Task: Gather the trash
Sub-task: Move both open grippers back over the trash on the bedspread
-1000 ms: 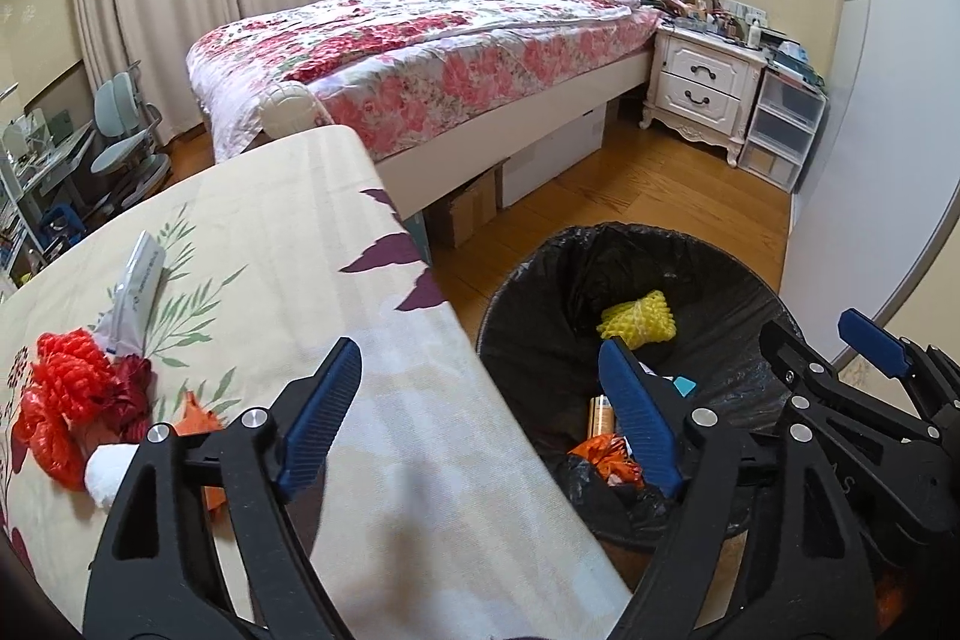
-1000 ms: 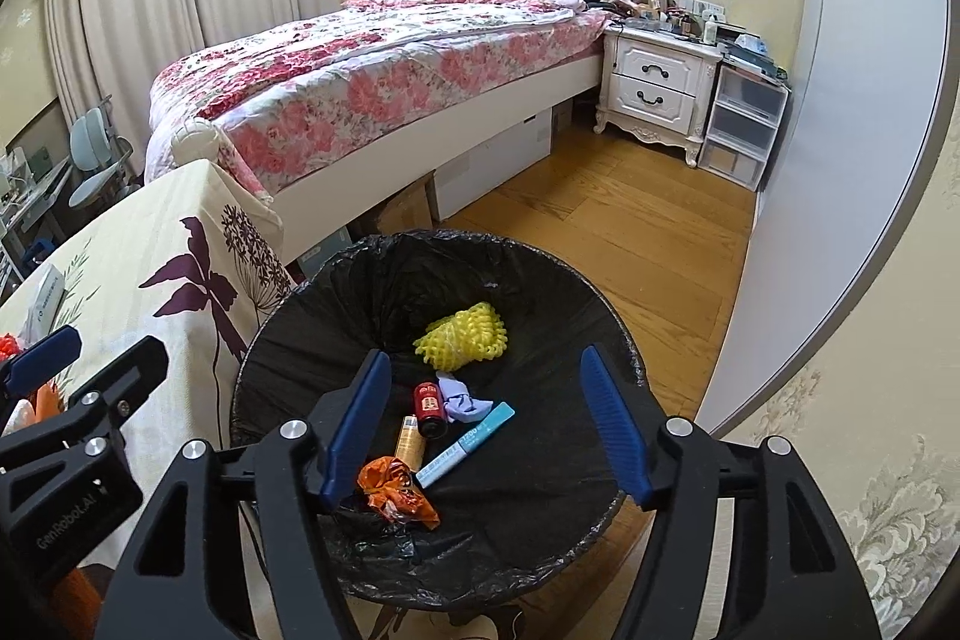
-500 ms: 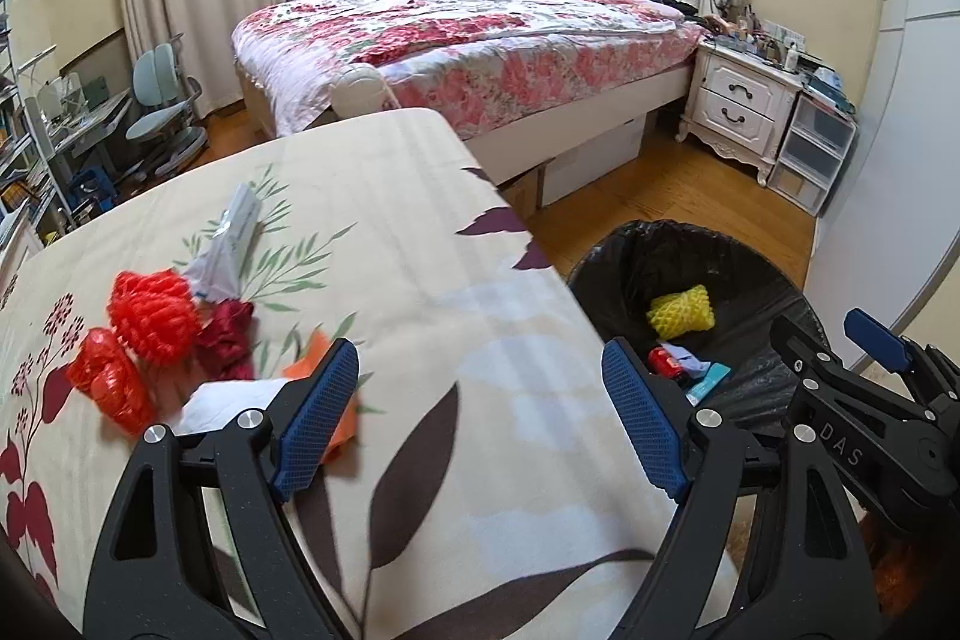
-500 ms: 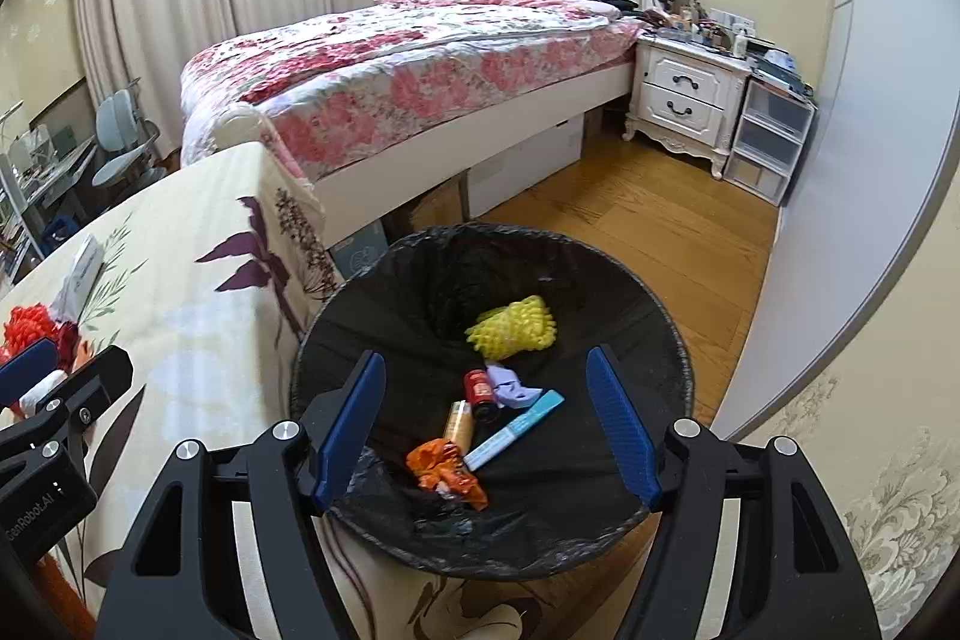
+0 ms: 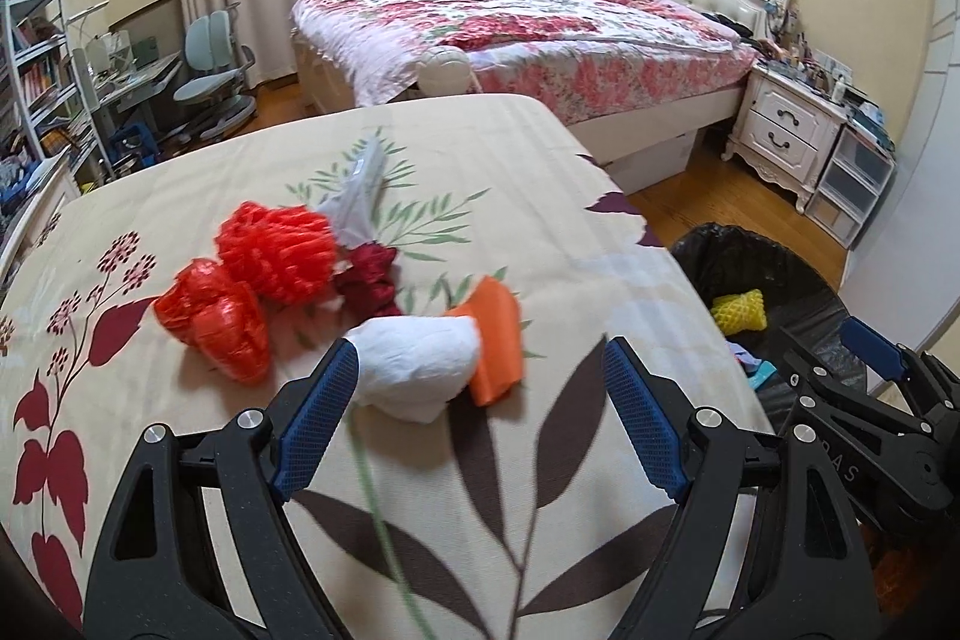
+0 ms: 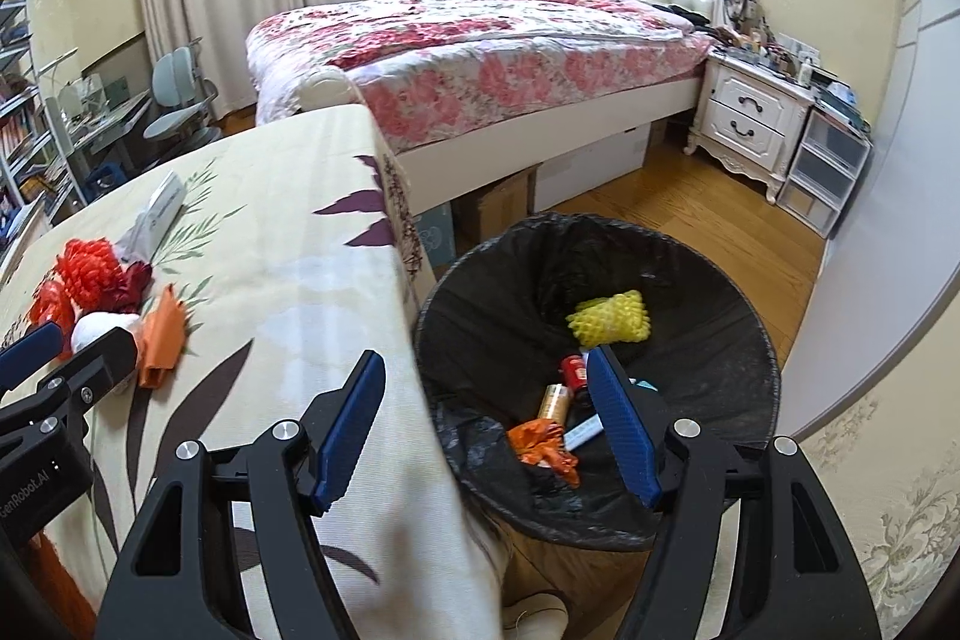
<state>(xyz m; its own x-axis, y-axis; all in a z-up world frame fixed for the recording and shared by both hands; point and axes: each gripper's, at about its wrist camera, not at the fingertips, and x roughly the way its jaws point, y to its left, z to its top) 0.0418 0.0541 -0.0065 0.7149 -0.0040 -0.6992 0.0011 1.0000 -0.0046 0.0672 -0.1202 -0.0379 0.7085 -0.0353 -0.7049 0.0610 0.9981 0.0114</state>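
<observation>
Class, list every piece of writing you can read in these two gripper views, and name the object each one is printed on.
"enRobot.AI": on the left gripper body, cut off at the picture's edge in the right wrist view.
"AS": on the right gripper body in the left wrist view, first letters hidden.
Print on the grey packet on the table: too small to read.
Book spines on the shelf: too blurred to read.

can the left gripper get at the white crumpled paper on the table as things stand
Probably yes. The left gripper is open and empty, the white crumpled paper lies just ahead of its fingertips, nothing lies over it, and only the orange scrap touches its side.
</observation>
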